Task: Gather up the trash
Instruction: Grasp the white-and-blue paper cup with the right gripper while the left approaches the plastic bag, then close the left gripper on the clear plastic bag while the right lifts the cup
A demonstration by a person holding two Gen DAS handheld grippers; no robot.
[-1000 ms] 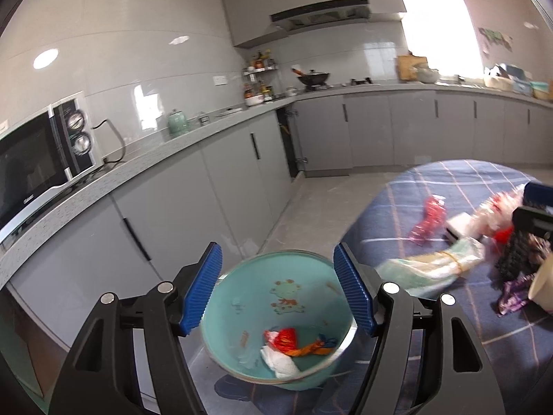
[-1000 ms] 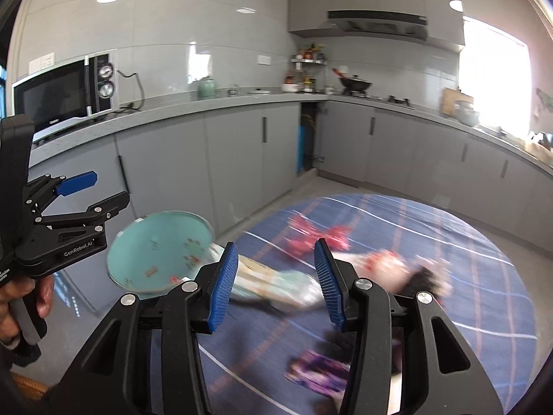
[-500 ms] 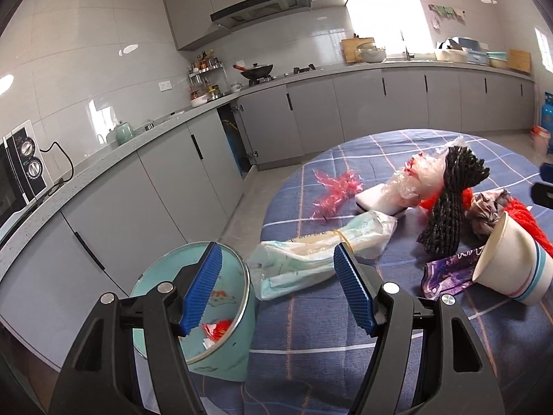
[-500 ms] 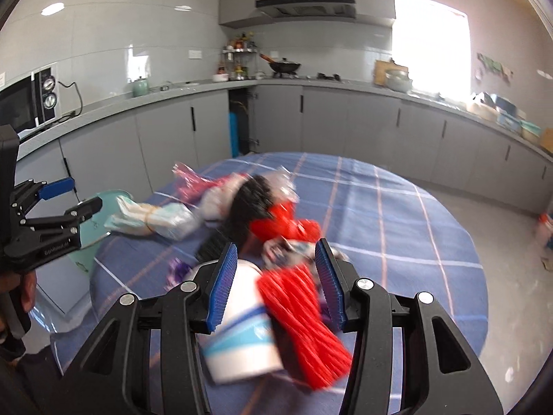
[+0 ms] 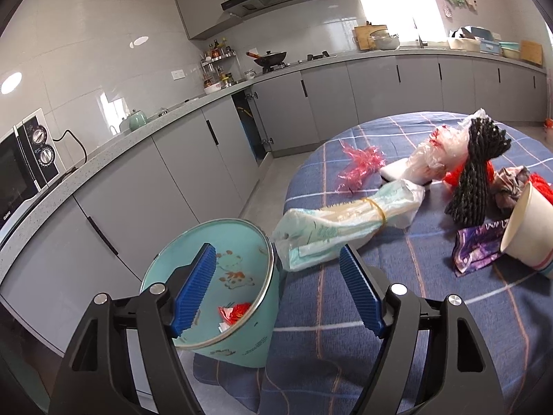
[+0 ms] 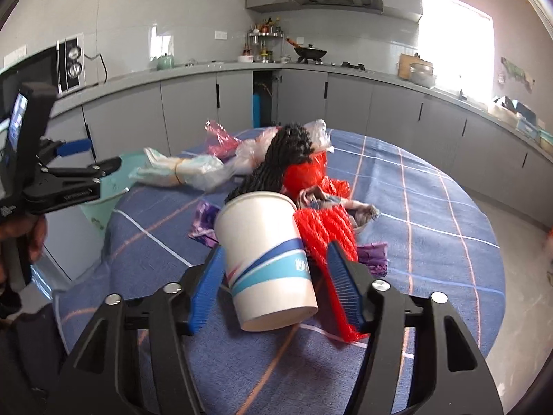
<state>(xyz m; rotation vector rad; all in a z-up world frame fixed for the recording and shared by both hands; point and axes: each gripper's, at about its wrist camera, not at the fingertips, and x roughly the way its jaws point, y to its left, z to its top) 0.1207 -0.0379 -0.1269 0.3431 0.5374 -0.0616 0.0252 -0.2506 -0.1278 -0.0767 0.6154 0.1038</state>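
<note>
In the right wrist view, the right gripper (image 6: 274,285) filled the bottom of the frame with its jaws opening, and a white paper cup (image 6: 268,259) with blue stripes lay on its side between the blue pads, close to the left pad, though contact could not be made out; a strip of red mesh netting (image 6: 328,238) ran along the inside of the right pad. Just behind the cup, at centre frame, sat a crumpled grey wrapper (image 6: 331,204), a purple wrapper (image 6: 204,219), a black mesh bundle (image 6: 280,159) and a clear plastic bag (image 6: 252,154), all on the blue checked tablecloth (image 6: 432,228). In the left wrist view, the left gripper (image 5: 276,292) stood low in the frame, jaws opening with nothing held between them. Beyond its left pad, at lower left, the teal trash bin (image 5: 238,276) stood against the table's edge with red and white scraps inside. Farther, at centre, lay a banded pale plastic bag (image 5: 345,221), then a pink film scrap (image 5: 359,166).
</note>
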